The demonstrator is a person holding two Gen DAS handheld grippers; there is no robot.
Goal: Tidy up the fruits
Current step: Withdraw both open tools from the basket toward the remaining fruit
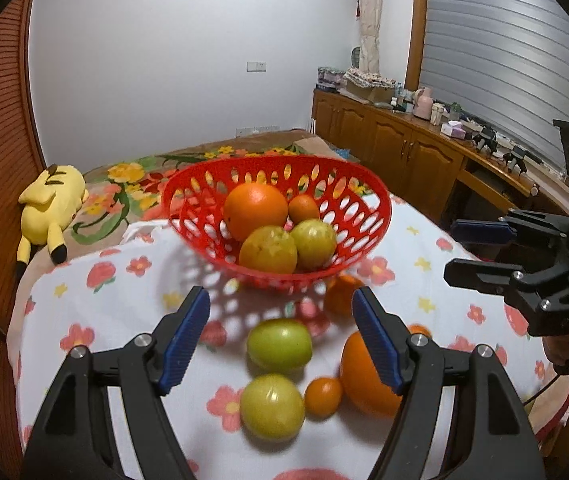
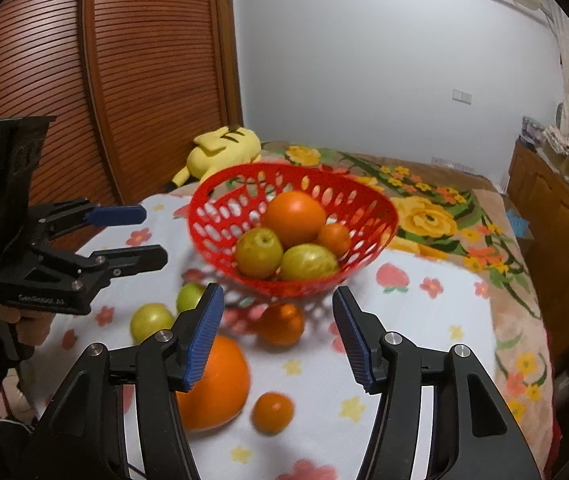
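A red perforated basket (image 1: pixel 188 204) (image 2: pixel 204 236) stands on a flowered cloth and holds a large orange (image 1: pixel 254 210), a small orange (image 1: pixel 303 208) and two yellow-green fruits (image 1: pixel 268 250). In front of it lie two green fruits (image 1: pixel 279 345) (image 1: pixel 272 406), a small orange (image 1: pixel 323 396), a large orange (image 1: pixel 366 376) and another orange (image 1: pixel 340 292). My left gripper (image 1: pixel 280 336) is open and empty above the green fruits. My right gripper (image 2: pixel 276 340) is open and empty above a large orange (image 2: pixel 220 384), a small orange (image 2: pixel 273 412) and a mid orange (image 2: pixel 282 322). Each gripper shows in the other's view (image 1: pixel 456 248) (image 2: pixel 152 236).
The cloth (image 1: pixel 104 312) covers a raised surface on a flowered bed (image 2: pixel 424 216). A yellow plush toy (image 1: pixel 50 212) lies at the left by the wooden slatted wall. A wooden cabinet (image 1: pixel 396 148) with clutter runs along the right.
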